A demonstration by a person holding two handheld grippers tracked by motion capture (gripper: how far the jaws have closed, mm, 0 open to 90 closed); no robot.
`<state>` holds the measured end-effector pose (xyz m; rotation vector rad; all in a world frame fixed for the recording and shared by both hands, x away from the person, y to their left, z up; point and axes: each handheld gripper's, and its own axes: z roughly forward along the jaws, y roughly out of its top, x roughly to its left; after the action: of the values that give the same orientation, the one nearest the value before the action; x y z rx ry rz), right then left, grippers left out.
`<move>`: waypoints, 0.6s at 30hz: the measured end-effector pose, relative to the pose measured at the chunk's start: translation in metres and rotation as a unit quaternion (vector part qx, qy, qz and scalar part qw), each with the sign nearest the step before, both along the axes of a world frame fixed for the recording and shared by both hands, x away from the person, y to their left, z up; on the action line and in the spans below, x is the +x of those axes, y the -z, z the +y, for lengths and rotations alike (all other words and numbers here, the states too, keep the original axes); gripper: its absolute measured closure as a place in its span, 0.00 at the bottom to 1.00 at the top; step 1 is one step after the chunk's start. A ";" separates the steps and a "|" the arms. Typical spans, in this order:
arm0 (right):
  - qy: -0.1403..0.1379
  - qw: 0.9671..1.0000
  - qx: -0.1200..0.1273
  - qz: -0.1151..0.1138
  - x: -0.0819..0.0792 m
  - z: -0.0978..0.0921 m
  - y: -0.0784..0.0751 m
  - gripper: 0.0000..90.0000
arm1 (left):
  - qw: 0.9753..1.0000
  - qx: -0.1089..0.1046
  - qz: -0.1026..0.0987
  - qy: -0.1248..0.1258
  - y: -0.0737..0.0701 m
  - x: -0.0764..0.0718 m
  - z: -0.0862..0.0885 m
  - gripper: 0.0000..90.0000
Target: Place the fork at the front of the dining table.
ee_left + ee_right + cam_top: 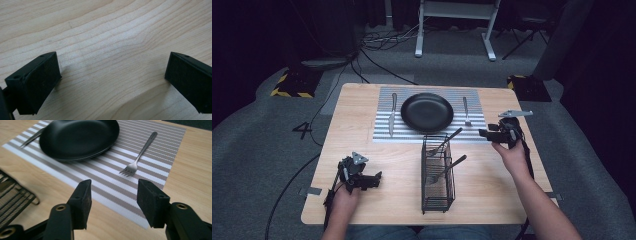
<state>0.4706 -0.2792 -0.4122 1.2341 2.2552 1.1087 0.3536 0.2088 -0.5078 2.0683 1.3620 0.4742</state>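
A black plate [427, 112] [78, 137] lies in the middle of a striped placemat [382, 135] [117, 187]. A knife [392, 114] lies left of the plate, a fork [466, 111] [140, 153] right of it. A black wire basket [437, 175] [12, 195] in front of the mat holds two utensils [447, 169]. My right gripper [484, 133] [113, 195] hovers open at the mat's right front corner, nothing between its fingers. My left gripper [377, 176] [112, 77] stands open over bare wood near the table's front left.
The wooden table [362, 205] stands on grey carpet. Cables [377, 40], desk legs [419, 30] and a floor marking [292, 90] lie beyond the far edge. Bare wood stretches between the basket and each gripper.
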 end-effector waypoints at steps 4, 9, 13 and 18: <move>-0.017 1.000 -0.003 -0.008 -0.021 -0.008 -0.010 0.48 | 1.000 0.000 0.000 0.000 0.000 0.000 0.000 0.00; -0.036 0.999 0.021 0.006 -0.043 -0.022 -0.015 0.46 | 1.000 0.000 0.000 0.000 0.000 0.000 0.000 0.00; -0.042 0.999 0.031 0.015 -0.057 -0.030 -0.012 0.44 | 1.000 0.000 0.000 0.000 0.000 0.000 0.000 0.00; -0.016 0.999 0.029 -0.012 -0.081 -0.042 0.002 0.46 | 1.000 0.000 0.000 0.000 0.000 0.000 0.000 0.00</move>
<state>0.3898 -0.3210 -0.4144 1.2035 2.2465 1.2033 0.3536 0.2088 -0.5078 2.0686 1.3621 0.4741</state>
